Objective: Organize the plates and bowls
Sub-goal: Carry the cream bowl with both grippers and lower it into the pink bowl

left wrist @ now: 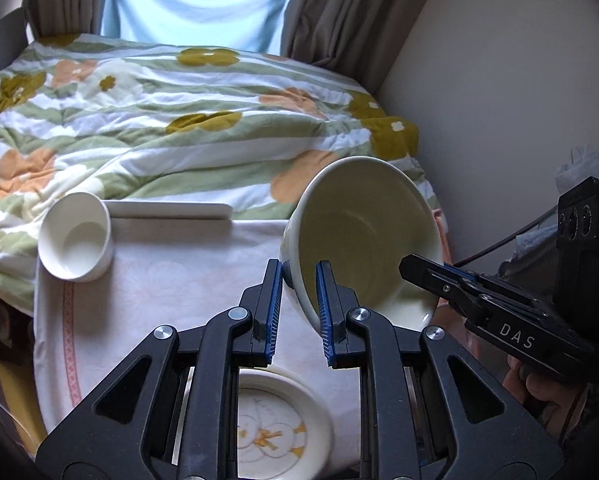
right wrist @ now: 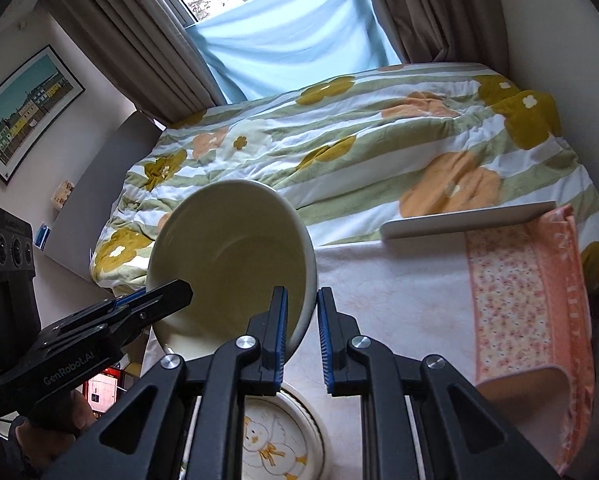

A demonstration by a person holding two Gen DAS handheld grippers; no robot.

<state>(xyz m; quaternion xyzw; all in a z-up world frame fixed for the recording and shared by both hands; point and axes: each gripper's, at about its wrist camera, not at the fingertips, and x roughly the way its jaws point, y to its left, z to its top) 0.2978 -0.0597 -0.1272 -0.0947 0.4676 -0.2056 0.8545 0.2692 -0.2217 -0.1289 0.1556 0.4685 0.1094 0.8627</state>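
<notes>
Both grippers angle steeply down toward the table and hold one large cream ceramic bowl between them, lifted clear of the white floral tablecloth; the left gripper has its blue-padded jaws drawn nearly together on the bowl's left-hand rim, one pad outside the wall and one inside; the right gripper is likewise almost closed on the opposite rim, its left pad inside the bowl and its right pad outside; a hand shows under the right gripper's black body in the left wrist view, and a hand shows under the left gripper's body in the right wrist view.

The bowl is tipped well over, its mouth facing back toward the cameras and its base pointing away toward the bed, so its axis lies closer to level than upright; the inside looks bare.

Beneath the grippers a round cream plate with a yellow duck drawing lies flat on the cloth; a small white cup-shaped bowl stands near the table's far left edge, beside a flat white rectangular tray; a pink flowered towel drapes the table's right side; a green-striped quilt with orange and mustard flowers covers the bed beyond.
</notes>
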